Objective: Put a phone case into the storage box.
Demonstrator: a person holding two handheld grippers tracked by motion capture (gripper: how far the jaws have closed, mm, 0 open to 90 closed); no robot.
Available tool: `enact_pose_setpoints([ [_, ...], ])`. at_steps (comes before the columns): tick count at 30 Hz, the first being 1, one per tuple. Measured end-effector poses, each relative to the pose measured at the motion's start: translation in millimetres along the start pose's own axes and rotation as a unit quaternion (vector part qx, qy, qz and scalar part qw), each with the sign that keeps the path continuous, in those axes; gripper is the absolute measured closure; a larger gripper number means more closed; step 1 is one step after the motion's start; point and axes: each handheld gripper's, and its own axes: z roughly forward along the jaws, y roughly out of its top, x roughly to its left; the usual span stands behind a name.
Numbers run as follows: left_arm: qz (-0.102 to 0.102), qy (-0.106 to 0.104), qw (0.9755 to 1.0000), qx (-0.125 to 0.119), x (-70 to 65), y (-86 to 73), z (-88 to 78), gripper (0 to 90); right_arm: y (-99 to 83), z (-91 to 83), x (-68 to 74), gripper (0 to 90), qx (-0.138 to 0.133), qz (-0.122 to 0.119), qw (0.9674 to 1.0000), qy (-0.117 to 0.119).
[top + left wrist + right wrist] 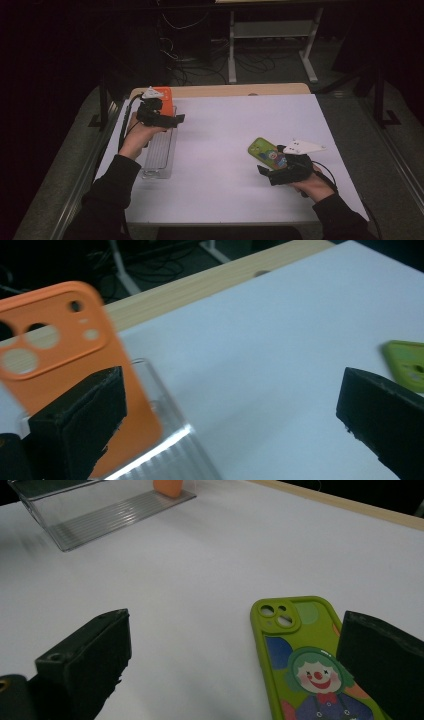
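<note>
Green phone case (pixel 310 660) flat on counter (pixel 225 130), lower end cut off behind right gripper (pixel 272 167), fingers wide, empty. Left gripper (pixel 172 120) fingers wide, empty, orange case (pixel 65 355) at 10 o'clock, in clear rack (pixel 160 150). Open counter between.

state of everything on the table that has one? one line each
orange phone case: propped upright at the far end of the clear tray, not gripped
clear tray: flat on the table
green clown phone case: lying flat, back side up, not gripped
left gripper: open, beside the orange case
right gripper: open, over the green case
</note>
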Motion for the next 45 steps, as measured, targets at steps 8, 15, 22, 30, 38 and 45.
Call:
enact_pose_setpoints([
  [8, 0.035, -0.05, 0.9981, 0.003, -35.4, -4.8, -1.1, 0.0, 1.0, 0.9, -0.1, 0.3, 0.004, -0.002, 1.0, 0.004],
  [15, 0.05, -0.1, 0.9937, 0.008, -67.9, -17.0, 1.7, 0.0, 1.4, 0.7, -0.3, 0.3, 0.012, 0.002, 0.9999, 0.004],
  [22, 0.078, -0.129, 0.9882, 0.027, -94.2, -32.7, 5.0, 0.0, 3.9, -1.4, -3.1, 0.3, 0.015, -0.001, 0.9999, -0.001],
  [30, 0.095, -0.159, 0.9824, 0.026, -112.4, -50.2, 2.6, 0.0, 3.5, 1.0, -2.1, 0.3, 0.036, 0.003, 0.9993, 0.007],
  [38, 0.123, -0.17, 0.9774, 0.029, -130.6, -64.8, 5.3, 0.0, 5.8, 3.6, -0.5, 0.3, 0.058, -0.011, 0.9981, 0.017],
  [45, 0.13, -0.173, 0.9755, 0.041, -135.2, -70.6, 10.5, 0.0, 12.6, -0.4, -5.5, 0.3, 0.073, -0.007, 0.9973, 0.009],
])
